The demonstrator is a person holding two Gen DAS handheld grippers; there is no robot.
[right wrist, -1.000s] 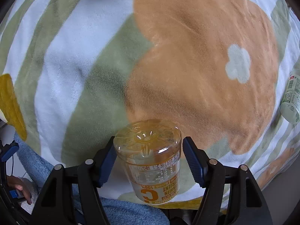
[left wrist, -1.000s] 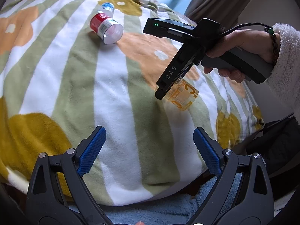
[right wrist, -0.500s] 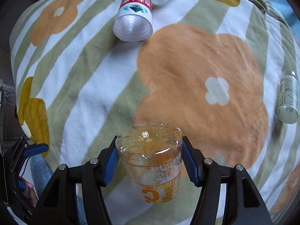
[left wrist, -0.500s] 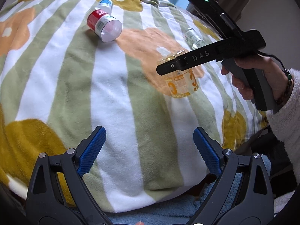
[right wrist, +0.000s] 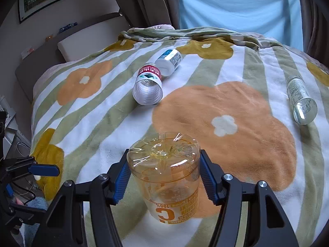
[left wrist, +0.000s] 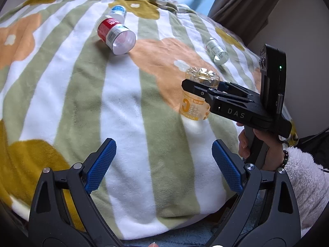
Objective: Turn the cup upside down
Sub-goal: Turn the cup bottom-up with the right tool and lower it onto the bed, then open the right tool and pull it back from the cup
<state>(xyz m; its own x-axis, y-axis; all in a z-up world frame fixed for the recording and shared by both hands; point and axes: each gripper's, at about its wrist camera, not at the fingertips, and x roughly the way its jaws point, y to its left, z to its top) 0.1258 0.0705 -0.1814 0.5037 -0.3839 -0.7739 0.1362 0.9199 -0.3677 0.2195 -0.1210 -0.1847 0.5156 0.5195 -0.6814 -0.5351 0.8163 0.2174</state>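
The cup [right wrist: 164, 177] is a clear orange plastic cup cut from a bottle, with a printed "C" label. It stands upside down, base up, with its rim on or just above the blanket. My right gripper [right wrist: 164, 177] is shut on the cup near its upturned base. In the left wrist view the cup [left wrist: 194, 107] shows at the right with the right gripper [left wrist: 202, 86] clamped across it. My left gripper [left wrist: 164, 160] is open and empty, low at the near edge of the bed.
A striped flower blanket [right wrist: 236, 123] covers the bed. A red-labelled cut bottle [right wrist: 148, 86] lies on its side beyond the cup, next to a white bottle [right wrist: 169, 61]. A small clear bottle [right wrist: 301, 99] lies at the right. Curtains and a wall stand behind.
The right gripper has swung from pointing down to level, turning the cup base up and lowering it toward the blanket. The left gripper has stayed open and nearly still.
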